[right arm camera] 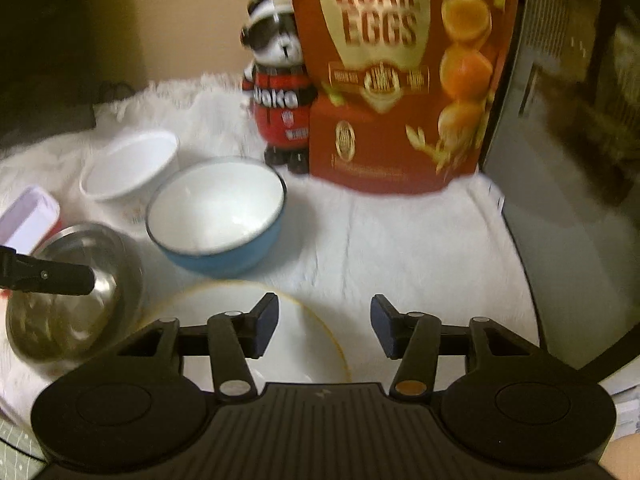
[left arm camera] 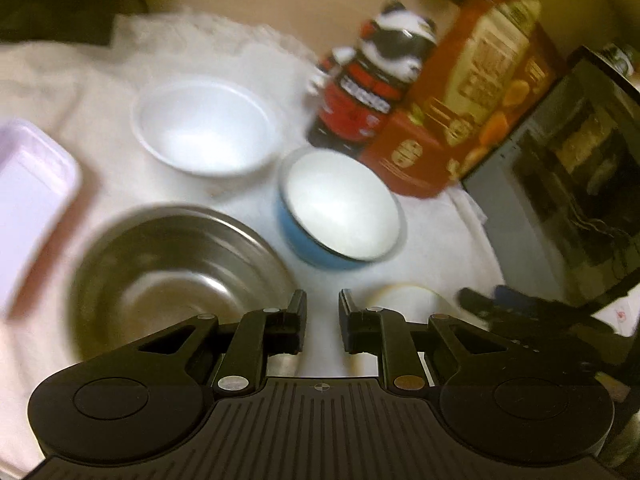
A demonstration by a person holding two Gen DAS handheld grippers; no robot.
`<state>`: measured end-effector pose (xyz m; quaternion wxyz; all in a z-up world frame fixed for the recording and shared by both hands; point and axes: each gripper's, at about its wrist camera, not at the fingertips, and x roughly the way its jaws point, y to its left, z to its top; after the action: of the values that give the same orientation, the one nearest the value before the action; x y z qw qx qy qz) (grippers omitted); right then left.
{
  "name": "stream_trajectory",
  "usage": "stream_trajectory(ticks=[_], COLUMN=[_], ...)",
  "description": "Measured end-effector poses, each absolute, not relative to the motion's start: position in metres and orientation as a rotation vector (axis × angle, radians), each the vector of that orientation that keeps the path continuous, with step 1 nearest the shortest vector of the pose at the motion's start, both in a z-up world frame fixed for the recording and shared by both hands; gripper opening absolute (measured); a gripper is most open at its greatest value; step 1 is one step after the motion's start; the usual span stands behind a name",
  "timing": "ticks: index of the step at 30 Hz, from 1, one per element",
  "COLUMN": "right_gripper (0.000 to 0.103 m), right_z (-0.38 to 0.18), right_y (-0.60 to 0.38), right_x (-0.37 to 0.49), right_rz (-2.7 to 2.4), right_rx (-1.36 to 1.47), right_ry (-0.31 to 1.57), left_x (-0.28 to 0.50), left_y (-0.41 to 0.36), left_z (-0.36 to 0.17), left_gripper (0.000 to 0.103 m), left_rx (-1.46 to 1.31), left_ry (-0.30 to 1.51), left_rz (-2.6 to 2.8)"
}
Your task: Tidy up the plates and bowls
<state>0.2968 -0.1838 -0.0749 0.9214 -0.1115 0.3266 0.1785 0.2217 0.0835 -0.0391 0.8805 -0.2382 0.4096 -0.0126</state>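
Both the left gripper and right gripper hover spread and empty; the steel bowl at nine o'clock could skid on the tabletop cloth if nudged

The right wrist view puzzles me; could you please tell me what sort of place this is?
Probably a home kitchen counter: a quail eggs bag beside a microwave-like appliance, and a blue bowl on a white cloth.
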Motion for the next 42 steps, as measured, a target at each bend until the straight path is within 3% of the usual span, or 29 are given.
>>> stream_trajectory(ticks=[10, 19, 22, 24, 25, 26, 31, 32, 36, 38, 39, 42], right_gripper=[0.063, 0.067, 0.069, 0.077, 0.078, 0.078, 0.078, 0.077, 0.055, 0.05, 0.043, 0.036], right_z=[-0.054, -0.062, -0.057, -0.055, -0.056, -0.058, -0.076, -0.083, -0.112, -0.121, -0.126, -0.136], right_y=[-0.144, -0.162, -0.175, -0.177, -0.174, -0.17, -0.153, -0.149, -0.132, -0.122, -0.117, -0.11], right_x=[0.295, 0.352, 0.363, 0.371, 0.378, 0.385, 0.421, 0.43, 0.457, 0.463, 0.467, 0.471], right_rz=[0.312, 0.234, 0.253, 0.243, 0.258, 0.289, 0.412, 0.429, 0.499, 0.531, 0.544, 0.566], right_rx=[-0.085, -0.126, -0.118, -0.128, -0.132, -0.143, -0.09, -0.066, -0.016, -0.016, -0.012, 0.006], right_ry=[0.788, 0.931, 0.896, 0.853, 0.856, 0.869, 0.901, 0.927, 1.016, 1.042, 1.067, 1.124], left_x=[0.253, 0.338, 0.349, 0.354, 0.358, 0.361, 0.37, 0.372, 0.379, 0.382, 0.383, 0.385], left_y=[0.146, 0.119, 0.105, 0.099, 0.095, 0.094, 0.088, 0.088, 0.086, 0.084, 0.084, 0.084], left_z=[-0.029, -0.067, -0.071, -0.075, -0.077, -0.078, -0.085, -0.087, -0.094, -0.097, -0.098, -0.099], left_gripper=[0.021, 0.023, 0.023, 0.028, 0.037, 0.038, 0.036, 0.034, 0.034, 0.033, 0.032, 0.032], left_rx=[-0.548, -0.63, -0.569, -0.561, -0.548, -0.539, -0.512, -0.509, -0.521, -0.512, -0.512, -0.516], left_ry=[0.853, 1.017, 1.024, 1.034, 1.04, 1.044, 1.049, 1.051, 1.07, 1.082, 1.089, 1.1], left_rz=[-0.072, -0.062, -0.018, 0.01, 0.009, 0.011, 0.052, 0.06, 0.081, 0.082, 0.086, 0.094])
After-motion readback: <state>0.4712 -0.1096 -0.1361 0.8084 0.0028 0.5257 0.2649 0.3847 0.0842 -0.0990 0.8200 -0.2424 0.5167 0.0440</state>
